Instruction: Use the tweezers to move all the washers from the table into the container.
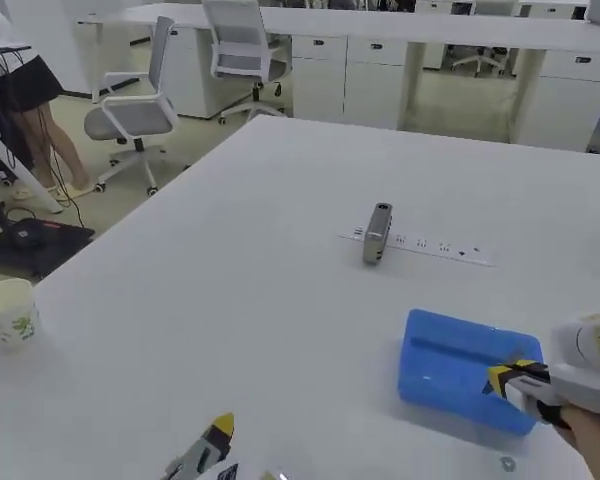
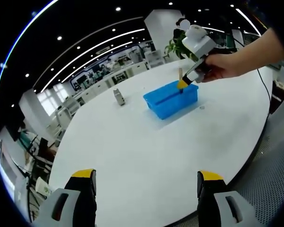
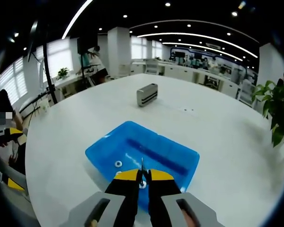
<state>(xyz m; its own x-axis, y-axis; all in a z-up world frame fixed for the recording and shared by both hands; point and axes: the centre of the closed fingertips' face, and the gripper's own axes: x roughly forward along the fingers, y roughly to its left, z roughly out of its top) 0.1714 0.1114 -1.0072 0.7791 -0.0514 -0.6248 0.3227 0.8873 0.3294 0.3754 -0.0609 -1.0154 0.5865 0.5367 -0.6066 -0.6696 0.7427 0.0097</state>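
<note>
The blue container [image 1: 458, 372] sits at the near right of the white table [image 1: 260, 300]. My right gripper [image 1: 507, 380] hovers over its near edge, shut on thin metal tweezers [image 3: 142, 165] whose tips point down into the container [image 3: 146, 149]. One washer [image 3: 118, 164] lies on the container floor, and another shows just under the jaw tips. A small washer [image 1: 507, 463] rests on the table close to the container. My left gripper [image 2: 146, 177] is open with nothing between its jaws, low over the near left of the table; its yellow tip [image 1: 218, 432] appears in the head view.
A grey metal block [image 1: 377, 232] stands beside a flush socket strip [image 1: 425, 244] mid-table. A paper cup [image 1: 10, 312] is at the table's left edge. Office chairs [image 1: 140, 110], desks and a person stand beyond the far side.
</note>
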